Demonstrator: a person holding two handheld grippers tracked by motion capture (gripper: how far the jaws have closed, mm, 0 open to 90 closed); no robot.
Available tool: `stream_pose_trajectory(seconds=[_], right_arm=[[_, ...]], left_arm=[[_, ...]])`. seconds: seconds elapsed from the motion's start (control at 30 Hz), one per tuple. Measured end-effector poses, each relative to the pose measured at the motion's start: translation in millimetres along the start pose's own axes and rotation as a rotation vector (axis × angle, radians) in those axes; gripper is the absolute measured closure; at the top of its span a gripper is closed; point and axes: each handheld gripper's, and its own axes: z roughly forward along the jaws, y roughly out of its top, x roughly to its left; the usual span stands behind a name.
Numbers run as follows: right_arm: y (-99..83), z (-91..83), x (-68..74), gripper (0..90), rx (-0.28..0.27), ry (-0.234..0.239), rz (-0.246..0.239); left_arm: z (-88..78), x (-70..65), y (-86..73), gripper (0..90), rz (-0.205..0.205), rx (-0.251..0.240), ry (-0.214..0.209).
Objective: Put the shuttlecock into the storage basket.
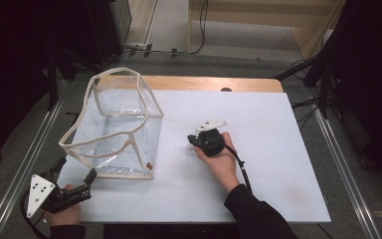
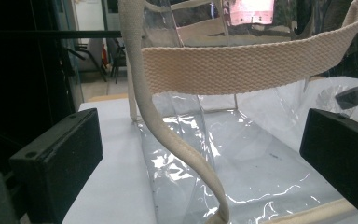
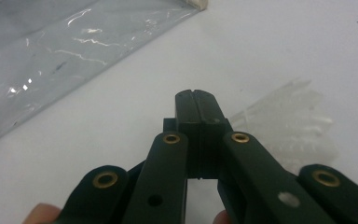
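A clear plastic bag (image 1: 114, 124) with cream webbing trim stands open at the left of the white table cover (image 1: 268, 189). My left gripper (image 1: 77, 169) sits at the bag's near left corner. In the left gripper view its jaws stand wide apart, and the cream trim (image 2: 182, 144) runs between them untouched. My right gripper (image 1: 193, 141) is in a hand at the table's middle, pointing toward the bag. Its pads (image 3: 207, 109) are pressed together with nothing seen between them. A small crinkled clear plastic piece (image 3: 293, 123) lies on the cover just behind them.
The bag's wall (image 3: 51, 56) lies to the left of the right gripper. A wooden table edge (image 1: 204, 82) runs behind the cover. Metal rails (image 1: 30, 154) flank the table, and cables cross the floor (image 1: 199, 30) beyond.
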Motion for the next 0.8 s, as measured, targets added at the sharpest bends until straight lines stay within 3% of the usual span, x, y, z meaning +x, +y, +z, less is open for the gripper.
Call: stream_pose_trajectory(seconds=[0.17,0.37,0.8], right_arm=[[10.7,9.0,-3.7,88.2,0.013,-0.042,-0.025],[12.4,3.1,-20.1,88.1,0.04,-0.065,-0.02],[-11.8,-24.4,-15.5,87.4,0.047,0.013,-0.021]], left_arm=[[-0.3,0.5,0.0,0.0,-0.005,-0.003,0.001],[-0.1,0.5,0.1,0.0,-0.002,-0.002,-0.001],[0.4,-0.5,0.1,0.0,0.0,-0.001,0.0]])
